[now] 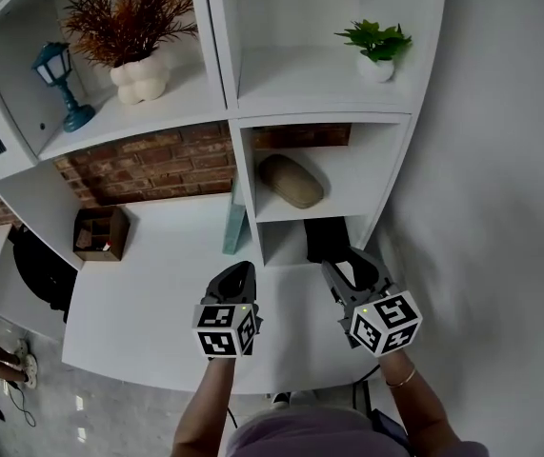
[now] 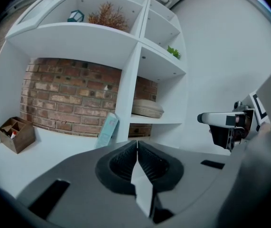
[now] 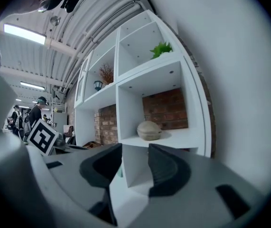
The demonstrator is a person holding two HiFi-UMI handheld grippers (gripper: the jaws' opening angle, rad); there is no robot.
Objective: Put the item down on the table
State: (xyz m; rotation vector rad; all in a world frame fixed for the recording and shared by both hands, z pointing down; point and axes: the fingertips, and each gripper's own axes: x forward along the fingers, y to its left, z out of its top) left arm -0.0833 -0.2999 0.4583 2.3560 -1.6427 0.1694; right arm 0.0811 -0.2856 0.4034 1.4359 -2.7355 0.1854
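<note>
Above the near edge of the white table (image 1: 148, 288), both tongs are empty.
The left gripper (image 1: 241, 270) has its jaws pressed together with nothing between them. The right gripper (image 1: 348, 263), near it on the right, has its jaws partly apart, also with nothing between them, and points toward the low cubby of the white shelf unit (image 1: 229, 112). A pale teal box (image 1: 234, 219) stands on the table beyond the left gripper, tilted against the shelf's upright and clear of both grippers. A beige oval object (image 1: 291, 181) lies in the cubby just right of that upright. A small wooden box (image 1: 100, 233) sits at the table's far left, by the brick wall (image 1: 148, 165).
</note>
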